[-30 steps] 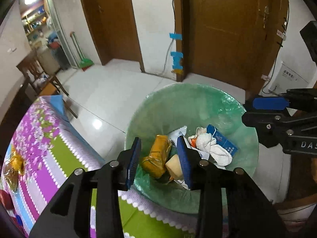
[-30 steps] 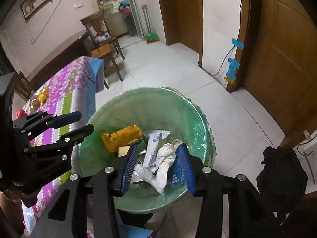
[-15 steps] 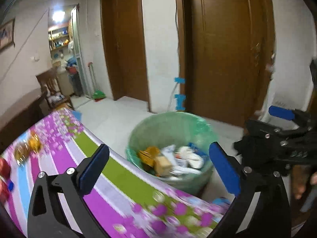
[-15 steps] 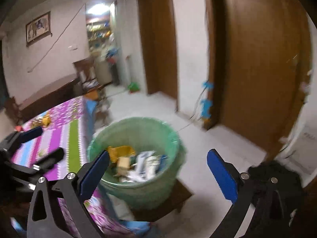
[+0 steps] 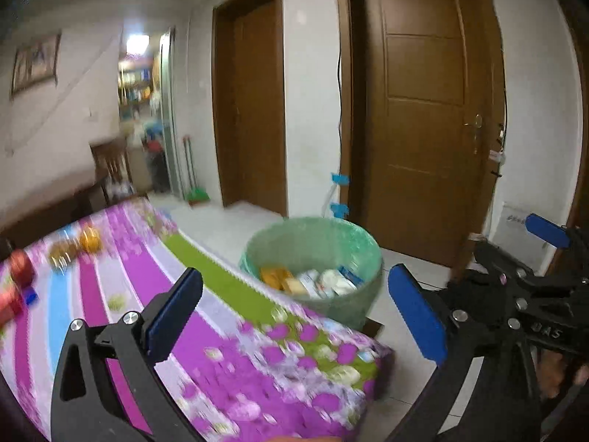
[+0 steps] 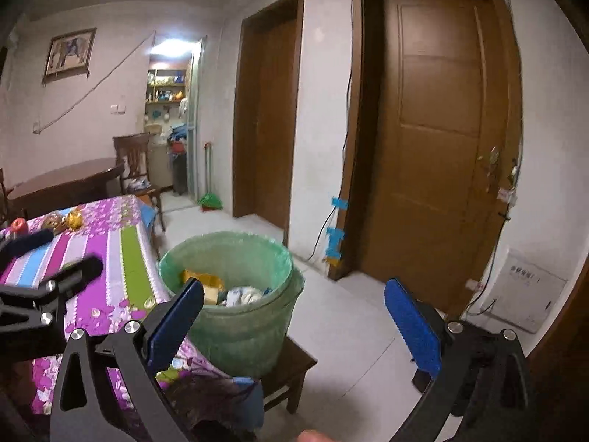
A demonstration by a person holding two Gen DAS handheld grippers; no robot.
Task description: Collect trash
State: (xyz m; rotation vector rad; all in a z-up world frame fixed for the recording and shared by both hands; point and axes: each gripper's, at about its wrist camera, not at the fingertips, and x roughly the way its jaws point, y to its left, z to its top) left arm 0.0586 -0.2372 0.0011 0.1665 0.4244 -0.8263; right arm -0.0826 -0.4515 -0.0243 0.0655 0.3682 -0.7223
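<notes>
A bin with a green liner [image 5: 313, 243] [image 6: 228, 246] stands beside the table and holds trash: a yellow packet [image 5: 274, 276] [image 6: 202, 280], white tissue [image 5: 331, 280] [image 6: 243, 294] and a blue carton. My left gripper [image 5: 294, 294] hangs over the table's near corner, short of the bin, jaws wide open and empty. My right gripper [image 6: 294, 302] is also open and empty, on the near side of the bin above the floor. Each gripper shows in the other's view: the right one [image 5: 515, 246] at the right edge, the left one [image 6: 59, 254] at the left edge.
The table has a purple floral cloth [image 5: 221, 350] [image 6: 110, 258] with a red apple [image 6: 18, 225] and golden packets [image 6: 71, 219] at its far end. The bin sits on a low wooden stool [image 6: 291, 364]. Brown doors [image 6: 434, 147], a chair [image 6: 136, 162] and a white box [image 6: 526, 294] line the walls.
Both grippers drew back and up from right above the bin. Their jaws went from narrow to wide open. The views tilted from looking down into the bin to nearly level.
</notes>
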